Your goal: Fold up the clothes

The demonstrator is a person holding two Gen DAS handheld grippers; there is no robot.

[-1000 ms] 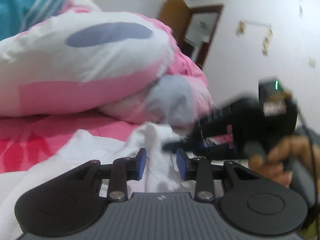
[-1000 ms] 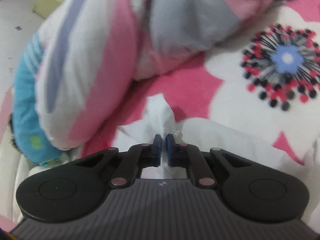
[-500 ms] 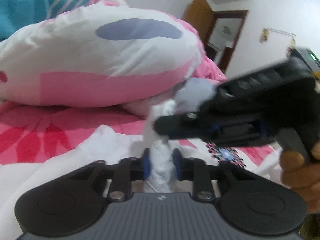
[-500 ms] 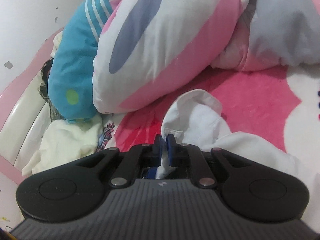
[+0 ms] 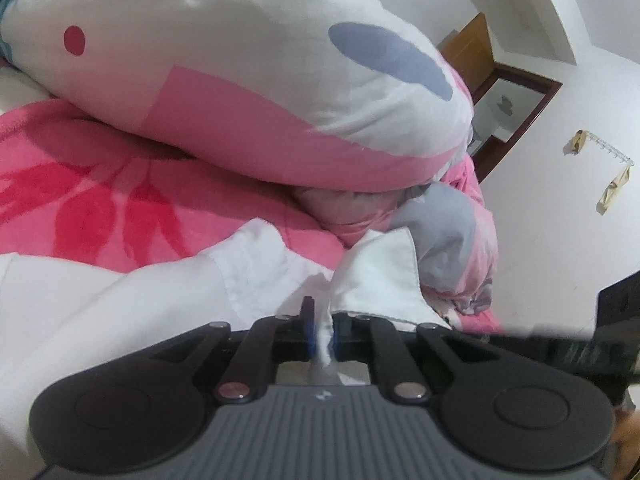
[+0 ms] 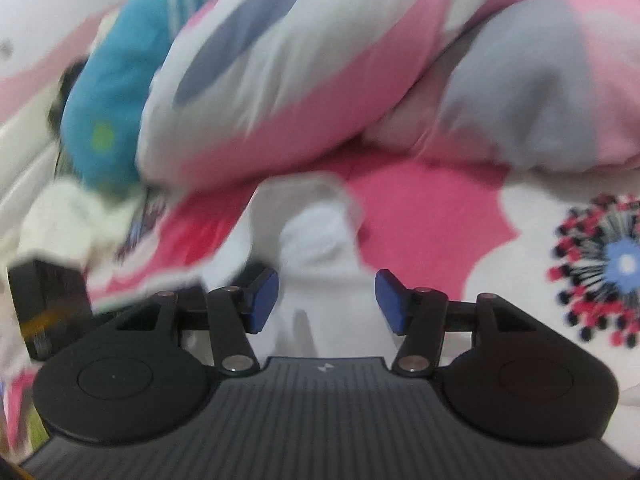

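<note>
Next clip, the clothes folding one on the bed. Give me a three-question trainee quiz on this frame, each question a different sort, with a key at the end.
1. True or false: the left gripper pinches a fold of the white garment.
2. Multiple choice: the blue pads of the right gripper are
A. pressed on the garment
B. apart, with white cloth lying between them but untouched
C. clamped on the pink blanket
3. Fill in: behind the garment lies a bunched pink, white and grey ____.

Key:
1. true
2. B
3. duvet
</note>
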